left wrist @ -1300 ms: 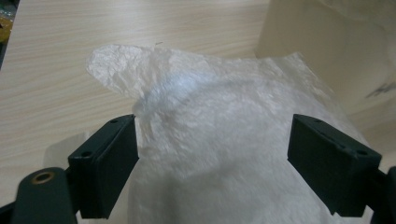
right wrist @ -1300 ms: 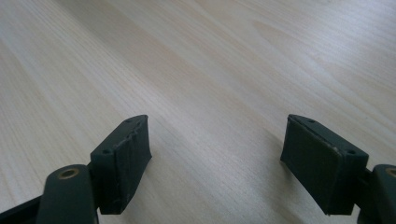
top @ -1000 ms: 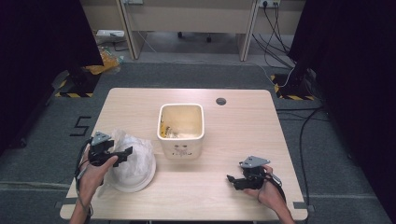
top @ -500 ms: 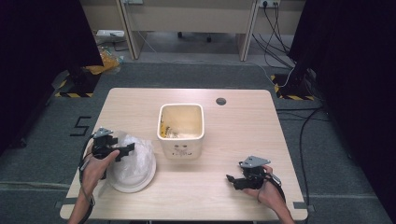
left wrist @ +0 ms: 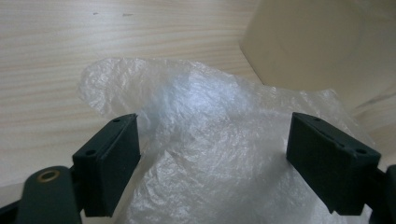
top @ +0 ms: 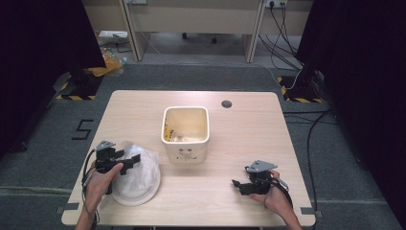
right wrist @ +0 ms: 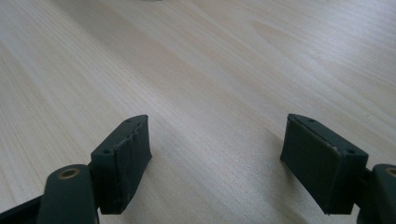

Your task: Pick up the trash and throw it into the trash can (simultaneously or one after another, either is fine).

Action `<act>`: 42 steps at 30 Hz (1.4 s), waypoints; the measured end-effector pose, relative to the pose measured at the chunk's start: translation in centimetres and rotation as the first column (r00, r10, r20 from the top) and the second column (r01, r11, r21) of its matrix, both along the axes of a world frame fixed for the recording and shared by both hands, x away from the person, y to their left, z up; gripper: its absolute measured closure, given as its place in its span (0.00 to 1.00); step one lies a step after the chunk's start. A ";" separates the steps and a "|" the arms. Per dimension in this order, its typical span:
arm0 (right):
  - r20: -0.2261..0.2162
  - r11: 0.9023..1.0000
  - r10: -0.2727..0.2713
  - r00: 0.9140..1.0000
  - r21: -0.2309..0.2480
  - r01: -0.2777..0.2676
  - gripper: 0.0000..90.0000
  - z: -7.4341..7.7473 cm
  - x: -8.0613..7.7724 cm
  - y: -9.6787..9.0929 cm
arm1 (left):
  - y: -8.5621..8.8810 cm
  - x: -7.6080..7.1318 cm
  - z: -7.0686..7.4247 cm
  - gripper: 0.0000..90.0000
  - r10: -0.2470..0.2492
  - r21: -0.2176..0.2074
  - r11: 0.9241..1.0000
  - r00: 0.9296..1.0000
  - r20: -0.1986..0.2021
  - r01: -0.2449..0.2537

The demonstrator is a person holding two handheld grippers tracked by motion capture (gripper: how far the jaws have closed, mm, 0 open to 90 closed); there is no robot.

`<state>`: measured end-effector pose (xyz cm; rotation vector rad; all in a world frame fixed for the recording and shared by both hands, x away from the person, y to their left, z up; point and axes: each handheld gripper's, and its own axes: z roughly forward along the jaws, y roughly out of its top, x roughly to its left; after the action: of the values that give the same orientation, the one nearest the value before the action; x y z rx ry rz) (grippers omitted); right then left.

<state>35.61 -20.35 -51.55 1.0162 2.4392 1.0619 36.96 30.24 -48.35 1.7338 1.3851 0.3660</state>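
— What did the high view give you?

— A cream square bin (top: 186, 132) stood near the middle of the wooden counter (top: 249, 129), open at the top, with some yellowish scraps lying at its bottom; I couldn't tell what they were. Left of it, near the front edge, lay a crumpled clear plastic bag (top: 139, 175), just beside the bin. The left gripper (top: 130, 161) hovered over the bag, pointed toward the bin. The right gripper (top: 238, 185) sat well apart, low over bare wood at the front right.

— And the left gripper view?

— That one showed the detail the high view couldn't: the jaws stood wide apart with the bag (left wrist: 219, 154) bulging up between them, the film thin and wrinkled. I couldn't tell whether either jaw touched it. The bin's plain outer wall (left wrist: 322, 42) rose beyond the bag at the upper right; its inside was out of sight from there.

— The right gripper view?

— Jaws apart as well, nothing between them, just pale wood grain of the counter (right wrist: 215, 79) running off ahead.
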 end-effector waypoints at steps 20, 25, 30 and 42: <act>-0.014 1.000 0.020 1.000 0.017 -0.019 0.28 0.1 -0.3 0.2 | -1.3 -4.8 1.8 0.17 -0.059 0.001 0.998 0.996 0.060 0.059; -0.015 1.000 0.021 1.000 0.018 -0.021 0.28 0.1 -0.4 0.2 | 0.0 -5.5 1.9 0.17 -0.044 0.007 0.999 0.998 0.046 0.043; -0.013 1.000 0.025 1.000 0.020 -0.024 0.28 0.0 -0.4 0.2 | 0.9 -6.1 0.5 0.17 -0.053 0.043 0.998 0.999 -0.014 0.053; -0.013 0.999 0.031 0.999 0.018 -0.030 0.28 0.1 -0.4 0.3 | -1.2 -5.3 -0.2 0.20 -0.151 0.028 0.988 0.988 -0.036 0.152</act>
<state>35.20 -20.05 -51.48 0.9979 2.4680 1.0915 31.66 29.02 -48.57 1.8651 1.2672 0.2759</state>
